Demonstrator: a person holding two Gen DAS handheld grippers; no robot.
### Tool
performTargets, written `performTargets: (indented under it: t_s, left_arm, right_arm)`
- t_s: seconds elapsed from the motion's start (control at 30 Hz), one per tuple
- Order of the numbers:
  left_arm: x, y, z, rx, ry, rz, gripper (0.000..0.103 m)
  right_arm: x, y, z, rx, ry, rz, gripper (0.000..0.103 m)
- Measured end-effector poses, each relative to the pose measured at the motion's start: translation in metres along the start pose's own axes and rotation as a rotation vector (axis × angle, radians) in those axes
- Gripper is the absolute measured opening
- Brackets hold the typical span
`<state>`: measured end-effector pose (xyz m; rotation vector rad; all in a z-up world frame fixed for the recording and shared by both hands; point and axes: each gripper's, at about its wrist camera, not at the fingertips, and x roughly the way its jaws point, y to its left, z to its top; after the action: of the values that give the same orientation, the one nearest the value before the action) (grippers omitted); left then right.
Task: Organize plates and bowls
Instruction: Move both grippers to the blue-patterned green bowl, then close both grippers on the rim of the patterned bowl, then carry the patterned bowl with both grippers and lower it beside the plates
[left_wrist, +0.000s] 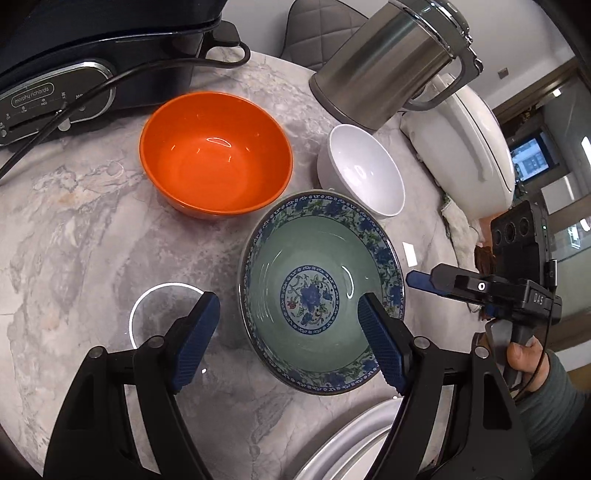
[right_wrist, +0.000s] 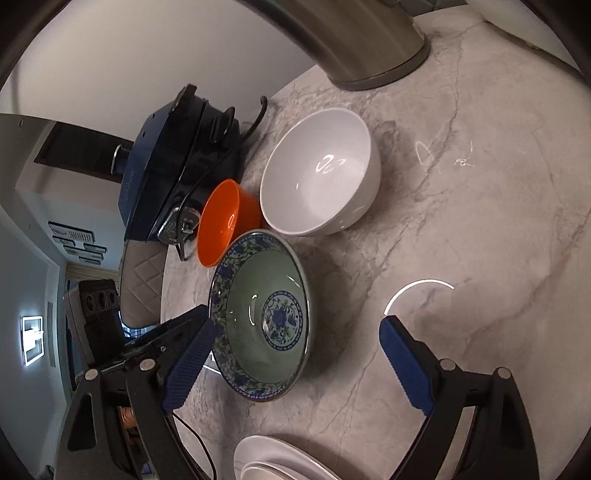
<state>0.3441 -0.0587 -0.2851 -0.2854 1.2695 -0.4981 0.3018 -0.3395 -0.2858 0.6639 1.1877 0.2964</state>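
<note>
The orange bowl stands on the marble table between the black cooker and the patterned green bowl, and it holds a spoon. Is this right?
Not quite. The round orange bowl is empty; no spoon lies in it, as the left wrist view shows. The rest holds: it stands on the grey marble table, between the black cooker and the green bowl with the blue floral rim.

3 bowls and stacked plates on the desk (left_wrist: 74, 229)

In the left wrist view, the patterned bowl (left_wrist: 321, 291) sits nearest; the wide bowl (left_wrist: 216, 155) behind-left, the small bowl (left_wrist: 364, 170) behind-right, kettle (left_wrist: 388, 62) beyond it, cooker (left_wrist: 92, 55) far left, plates (left_wrist: 354, 443) nearest the camera.
</note>
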Motion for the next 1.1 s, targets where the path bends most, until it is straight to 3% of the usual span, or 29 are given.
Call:
performTargets:
  t_s: [0.03,0.1,0.13,0.17,0.2,0.3,0.33,0.4,0.5,0.8,1.1]
  left_arm:
    - [0.003,-0.002,-0.001,0.008,0.011,0.006,0.076]
    - [0.005,-0.001,-0.001,0.014,0.011,0.010,0.074]
    - [0.006,0.000,-0.001,0.013,0.009,-0.005,0.074]
    - [0.007,0.002,0.000,0.009,0.013,-0.020,0.073]
    - [0.009,0.002,0.000,0.007,0.018,-0.019,0.073]
    - [0.015,0.003,0.000,0.010,0.039,-0.017,0.068]
    - [0.017,0.004,0.000,0.004,0.049,-0.019,0.061]
    - [0.023,0.007,0.000,-0.017,0.066,-0.030,0.050]
    - [0.027,0.008,-0.002,-0.022,0.081,-0.029,0.030]
    - [0.034,0.002,-0.001,-0.018,0.091,-0.003,0.023]
    - [0.034,-0.064,-0.008,0.093,0.112,-0.014,0.023]
  right_arm:
    - [0.005,-0.001,0.000,0.004,0.012,-0.008,0.085]
    - [0.012,-0.003,0.002,0.011,0.027,-0.058,0.063]
    - [0.016,-0.005,0.003,0.019,0.049,-0.100,0.057]
    - [0.020,-0.007,0.003,0.021,0.068,-0.107,0.037]
    - [0.021,-0.008,0.003,0.027,0.070,-0.087,0.029]
    - [0.024,-0.018,0.004,0.085,0.071,-0.018,0.029]
    - [0.025,-0.020,0.004,0.092,0.072,0.001,0.029]
    - [0.030,-0.021,0.003,0.096,0.095,0.021,0.017]
    - [0.038,-0.022,0.002,0.119,0.124,0.044,0.017]
    - [0.033,-0.023,-0.001,0.122,0.100,0.029,0.013]
    - [-0.017,-0.026,-0.016,0.127,0.018,-0.029,0.014]
